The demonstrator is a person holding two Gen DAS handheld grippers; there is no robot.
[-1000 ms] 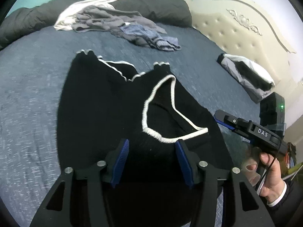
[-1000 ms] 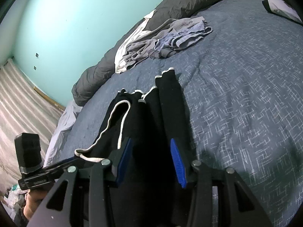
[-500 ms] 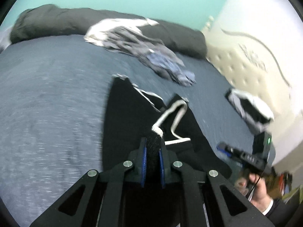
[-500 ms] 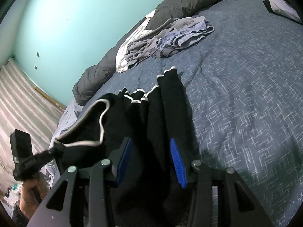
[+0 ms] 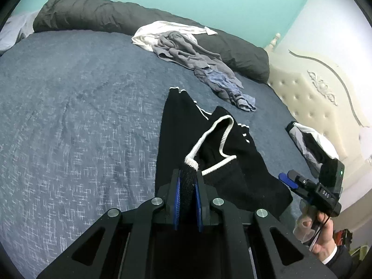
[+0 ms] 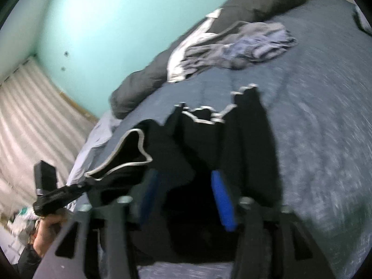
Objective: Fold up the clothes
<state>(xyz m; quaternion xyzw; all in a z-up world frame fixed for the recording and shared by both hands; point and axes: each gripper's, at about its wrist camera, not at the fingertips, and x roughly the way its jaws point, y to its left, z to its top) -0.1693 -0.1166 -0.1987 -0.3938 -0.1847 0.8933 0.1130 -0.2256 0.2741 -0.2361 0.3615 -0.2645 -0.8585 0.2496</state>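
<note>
A black knit sweater [image 5: 179,139] with white trim lies on the blue bedspread [image 5: 81,116]. My left gripper [image 5: 187,186] is shut on its shoulder beside the white ribbed collar [image 5: 223,139] and lifts that part off the bed. In the right wrist view the sweater [image 6: 246,139] spreads under my right gripper [image 6: 183,195], whose blue pads [image 6: 220,197] stand apart and open over the black cloth. The left gripper [image 6: 69,190] shows there at the lower left, pulling the collar [image 6: 130,148] up. The right gripper [image 5: 288,179] appears in the left wrist view at the sweater's right edge.
A heap of grey, white and blue clothes [image 5: 186,53] lies at the far side against a dark rolled duvet [image 5: 104,16]. A folded black, white and grey garment [image 5: 309,144] sits near the cream tufted headboard [image 5: 313,93]. A hand [image 5: 323,237] holds the right gripper.
My left gripper shut on the sweater's shoulder by the collar and raised it, bunching the cloth. The right gripper has lifted and tilted, blurring its view, and stays open.
</note>
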